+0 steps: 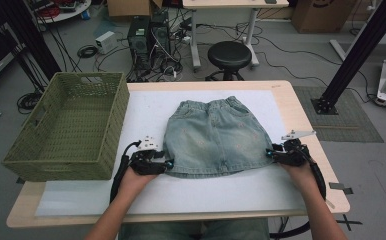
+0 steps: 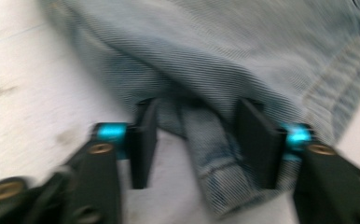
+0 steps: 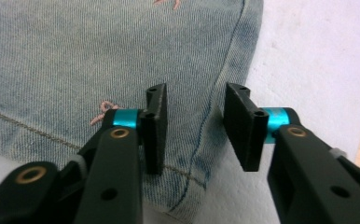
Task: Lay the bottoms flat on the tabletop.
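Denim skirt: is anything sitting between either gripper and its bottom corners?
Nothing visible. The left gripper straddles the hem at one corner of the denim skirt, fabric between its open jaws. The right gripper sits at the other corner, side seam between its open jaws. Only bare white mat surrounds them.

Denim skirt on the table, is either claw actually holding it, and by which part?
Neither grips it yet. The left claw straddles the denim skirt at its near left hem corner, the right claw its near right corner; both jaws stand apart.
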The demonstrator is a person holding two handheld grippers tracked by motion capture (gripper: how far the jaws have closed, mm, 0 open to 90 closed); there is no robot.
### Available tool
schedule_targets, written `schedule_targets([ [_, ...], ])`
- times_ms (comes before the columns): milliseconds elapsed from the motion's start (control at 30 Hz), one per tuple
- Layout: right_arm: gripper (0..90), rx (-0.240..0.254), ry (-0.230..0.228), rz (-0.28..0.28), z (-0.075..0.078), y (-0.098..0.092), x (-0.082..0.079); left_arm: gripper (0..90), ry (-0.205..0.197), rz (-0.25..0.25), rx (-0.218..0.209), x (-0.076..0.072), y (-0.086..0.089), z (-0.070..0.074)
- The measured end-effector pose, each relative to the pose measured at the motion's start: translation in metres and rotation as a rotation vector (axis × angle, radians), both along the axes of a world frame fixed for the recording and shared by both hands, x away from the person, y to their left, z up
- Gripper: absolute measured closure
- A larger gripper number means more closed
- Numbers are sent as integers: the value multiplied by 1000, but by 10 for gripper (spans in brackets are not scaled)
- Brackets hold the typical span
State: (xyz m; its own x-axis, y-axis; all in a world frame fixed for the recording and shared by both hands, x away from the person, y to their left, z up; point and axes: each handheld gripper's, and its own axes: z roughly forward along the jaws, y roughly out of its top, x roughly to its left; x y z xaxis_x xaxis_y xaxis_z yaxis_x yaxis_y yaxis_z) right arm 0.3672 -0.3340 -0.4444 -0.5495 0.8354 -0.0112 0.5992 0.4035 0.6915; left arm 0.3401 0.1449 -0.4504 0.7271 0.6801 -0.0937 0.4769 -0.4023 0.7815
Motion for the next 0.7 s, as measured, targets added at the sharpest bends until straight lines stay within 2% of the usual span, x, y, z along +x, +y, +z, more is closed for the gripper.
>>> schedule_targets([
  [33, 729, 3, 4, 2, 1, 0, -1, 625, -1, -9, 4, -1, -2, 0],
  [100, 833, 4, 8, 13, 1, 0, -2, 691, -17, -19, 31, -3, -6, 1],
  [167, 871, -7, 3, 20, 2, 2, -3, 798, -19, -16, 50, -3, -7, 4],
  [233, 879, -21, -5, 29, 5, 3, -4, 839, -28, -24, 48, -5, -5, 7],
  [367, 882, 1, -55, 36, 20, -3, -13, 846, -59, -21, -11, -14, 14, 25],
  [467, 885, 43, -69, 51, 34, -8, -25, 849, -93, -16, -29, -25, 31, 39],
  [500, 884, 43, -73, 56, 37, -7, -29, 849, -97, -16, -52, -31, 39, 44],
  [533, 884, 42, -73, 73, 41, -6, -36, 849, -74, -24, -81, -36, 43, 46],
  [600, 864, 54, -69, 88, 45, -5, -48, 843, -46, -50, -94, -46, 47, 46],
  [633, 800, 63, -79, 80, 47, -5, -53, 821, -55, -45, -86, -49, 49, 46],
  [667, 748, 79, -92, 60, 50, -6, -56, 727, -68, -19, -85, -51, 50, 45],
  [700, 747, 101, -91, 58, 52, -7, -58, 644, -78, 5, -88, -51, 51, 45],
])
